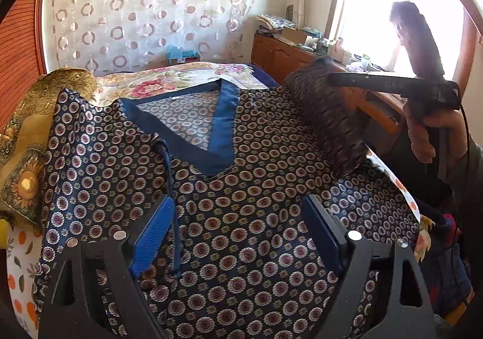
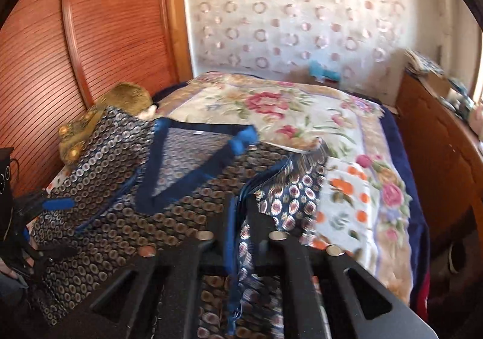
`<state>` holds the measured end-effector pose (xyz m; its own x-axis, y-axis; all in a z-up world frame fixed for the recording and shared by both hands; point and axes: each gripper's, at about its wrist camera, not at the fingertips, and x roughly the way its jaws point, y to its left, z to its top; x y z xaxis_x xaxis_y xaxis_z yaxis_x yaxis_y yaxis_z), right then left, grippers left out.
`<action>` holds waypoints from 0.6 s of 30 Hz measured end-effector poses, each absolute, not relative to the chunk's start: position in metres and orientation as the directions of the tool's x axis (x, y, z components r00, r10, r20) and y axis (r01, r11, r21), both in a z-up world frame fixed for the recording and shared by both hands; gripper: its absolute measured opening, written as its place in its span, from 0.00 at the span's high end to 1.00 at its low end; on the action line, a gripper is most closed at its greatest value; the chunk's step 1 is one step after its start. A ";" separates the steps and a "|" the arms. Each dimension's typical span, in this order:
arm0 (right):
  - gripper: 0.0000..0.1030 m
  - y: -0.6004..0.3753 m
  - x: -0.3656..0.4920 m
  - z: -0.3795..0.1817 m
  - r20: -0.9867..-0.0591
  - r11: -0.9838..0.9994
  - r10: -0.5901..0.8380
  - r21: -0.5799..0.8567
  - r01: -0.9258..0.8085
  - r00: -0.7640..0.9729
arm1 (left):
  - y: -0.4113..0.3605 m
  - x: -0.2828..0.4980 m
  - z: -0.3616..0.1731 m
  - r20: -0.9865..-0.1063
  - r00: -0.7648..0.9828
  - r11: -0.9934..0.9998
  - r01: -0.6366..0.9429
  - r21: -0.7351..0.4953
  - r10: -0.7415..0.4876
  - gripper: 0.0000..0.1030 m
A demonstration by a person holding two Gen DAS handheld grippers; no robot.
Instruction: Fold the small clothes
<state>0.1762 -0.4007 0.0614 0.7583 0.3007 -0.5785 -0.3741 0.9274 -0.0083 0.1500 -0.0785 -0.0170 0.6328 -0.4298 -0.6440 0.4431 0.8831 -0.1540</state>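
Sunlit bedroom: one bed (image 2: 356, 139) under a floral cover, with a wooden cabinet (image 1: 280, 55) along its right edge and a dotted curtain (image 1: 145, 7) behind. One navy patterned garment (image 1: 241, 218) with a blue V-neck lies spread across the near end of the bed, neckline toward the far edge. One gold cloth (image 1: 27, 139) is bunched at the bed's left edge, touching the garment. Two grippers show. The left gripper (image 1: 238, 233) hangs over the garment's middle, its blue pads wide apart and holding nothing. The right gripper (image 2: 241, 212) is clamped on the garment's right side, a lifted fold of fabric pinched between its fingers above the bed.
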 end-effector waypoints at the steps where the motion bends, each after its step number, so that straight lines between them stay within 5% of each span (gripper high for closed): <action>1: 0.70 -0.398 0.179 0.060 -0.580 0.925 0.304 -0.011 -0.380 0.755 | -0.076 0.150 -0.017 -0.644 0.635 0.884 0.441 -0.152 -0.427 0.16; 3: 0.53 -0.397 0.181 0.057 -0.573 0.923 0.311 -0.007 -0.384 0.759 | -0.071 0.149 -0.019 -0.645 0.638 0.888 0.434 -0.150 -0.421 0.16; 14: 0.53 -0.420 0.192 0.002 -0.647 0.956 0.215 -0.012 -0.292 0.731 | -0.043 0.163 -0.038 -0.689 0.635 0.917 0.383 -0.111 -0.349 0.16; 18: 0.53 -0.412 0.183 -0.012 -0.645 0.936 0.283 0.023 -0.352 0.710 | -0.031 0.172 -0.050 -0.714 0.624 0.923 0.376 -0.080 -0.317 0.16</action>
<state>0.1833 -0.4124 -0.0116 0.7096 0.2835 -0.6451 -0.3524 0.9356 0.0235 0.1716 -0.0310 -0.0504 0.6244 -0.3167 -0.7140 0.3761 0.9231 -0.0805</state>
